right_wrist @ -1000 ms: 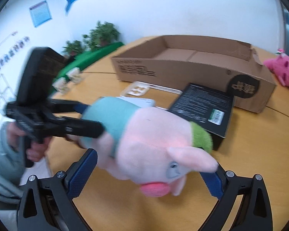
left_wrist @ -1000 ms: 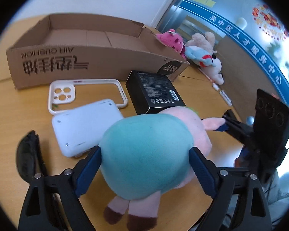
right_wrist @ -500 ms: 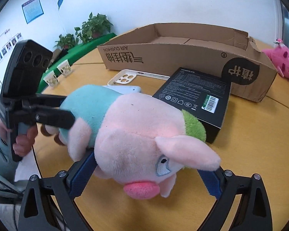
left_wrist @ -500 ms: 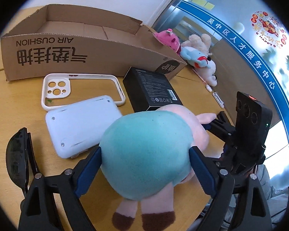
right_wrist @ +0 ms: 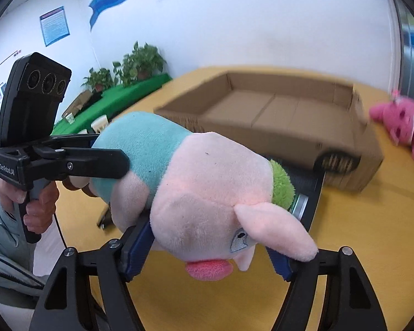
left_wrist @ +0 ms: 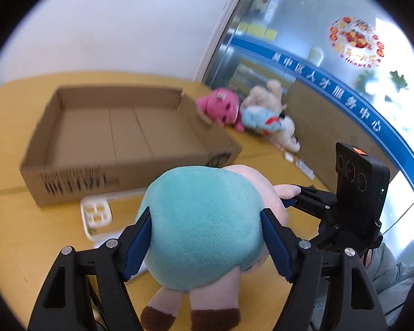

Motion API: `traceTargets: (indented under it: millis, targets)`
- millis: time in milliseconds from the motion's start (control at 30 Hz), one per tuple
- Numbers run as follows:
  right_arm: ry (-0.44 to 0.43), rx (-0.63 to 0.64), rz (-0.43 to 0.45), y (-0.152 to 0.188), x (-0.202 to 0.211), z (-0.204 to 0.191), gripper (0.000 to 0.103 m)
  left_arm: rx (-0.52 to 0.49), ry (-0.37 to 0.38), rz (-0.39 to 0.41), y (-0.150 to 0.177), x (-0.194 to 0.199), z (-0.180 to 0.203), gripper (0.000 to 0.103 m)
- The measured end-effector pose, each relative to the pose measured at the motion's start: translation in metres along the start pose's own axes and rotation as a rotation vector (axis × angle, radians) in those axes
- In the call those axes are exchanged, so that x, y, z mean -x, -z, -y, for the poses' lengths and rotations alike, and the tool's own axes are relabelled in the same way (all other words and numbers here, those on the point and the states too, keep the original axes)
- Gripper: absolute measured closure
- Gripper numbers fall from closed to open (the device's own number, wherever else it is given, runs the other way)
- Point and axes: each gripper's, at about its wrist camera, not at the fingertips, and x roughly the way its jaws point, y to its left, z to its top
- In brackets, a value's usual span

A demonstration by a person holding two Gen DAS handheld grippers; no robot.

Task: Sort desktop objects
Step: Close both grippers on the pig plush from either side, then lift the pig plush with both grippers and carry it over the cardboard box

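A plush pig (left_wrist: 201, 207) with a teal body and pink head hangs above the yellow table, held from both ends. My left gripper (left_wrist: 205, 220) squeezes the teal body, its blue pads sunk into the fabric while the jaws are closing. My right gripper (right_wrist: 207, 242) clamps the pink head (right_wrist: 207, 187), its jaws closing too. In the right wrist view the left gripper (right_wrist: 107, 162) comes in from the left; in the left wrist view the right gripper (left_wrist: 298, 195) reaches in from the right. The open cardboard box (left_wrist: 69, 179) lies just beyond the pig.
A white phone case (left_wrist: 96, 215) lies in front of the box, and a black box (right_wrist: 309, 193) sits under the pig's head. Pink (left_wrist: 220, 107) and blue (left_wrist: 262, 121) plush toys lie right of the box. A person's hand (right_wrist: 38, 204) grips the left handle.
Both grippers have risen with the pig, lifting it off the table. Their jaws have narrowed on it. The box now shows from higher up, and the white device is hidden beneath the pig.
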Motion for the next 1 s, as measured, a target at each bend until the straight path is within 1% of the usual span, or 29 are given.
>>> traceTargets:
  millis: [33,133,367,433,467,533,700,767,800,900,933,1000]
  targets:
    - [0.008,0.017,0.021,-0.008,0.005,-0.001,0.031,-0.021,0.003,0.033,-0.013,0.008,0.001,0.028]
    - [0.039,0.086,0.100,-0.048,0.023,-0.003,0.031,-0.063,-0.003,0.111,-0.050,0.022,0.004,0.030]
    - [0.093,0.207,0.276,-0.147,0.054,-0.009,0.031,-0.193,-0.033,0.288,-0.131,0.060,0.011,0.030]
    - [0.105,0.236,0.313,-0.172,0.060,-0.010,0.031,-0.221,-0.036,0.326,-0.152,0.069,0.011,0.030]
    - [0.115,0.252,0.337,-0.188,0.063,-0.010,0.031,-0.226,-0.034,0.343,-0.163,0.073,0.008,0.030]
    - [0.124,0.266,0.368,-0.211,0.066,-0.010,0.031,-0.236,-0.038,0.371,-0.181,0.080,0.005,0.030]
    - [0.118,0.284,0.398,-0.256,0.069,-0.010,0.031,-0.276,-0.075,0.424,-0.218,0.089,0.003,0.030]
    - [0.119,0.291,0.402,-0.277,0.067,-0.010,0.031,-0.295,-0.080,0.442,-0.236,0.092,-0.001,0.030]
    - [0.119,0.293,0.405,-0.282,0.068,-0.011,0.031,-0.297,-0.077,0.445,-0.242,0.092,-0.004,0.030]
    - [0.113,0.291,0.408,-0.316,0.056,-0.008,0.031,-0.290,-0.080,0.449,-0.264,0.087,-0.021,0.030]
    - [0.113,0.290,0.406,-0.321,0.054,-0.007,0.031,-0.278,-0.082,0.447,-0.271,0.083,-0.030,0.030]
    - [0.108,0.288,0.394,-0.339,0.037,-0.002,0.031,-0.256,-0.085,0.440,-0.279,0.073,-0.047,0.030]
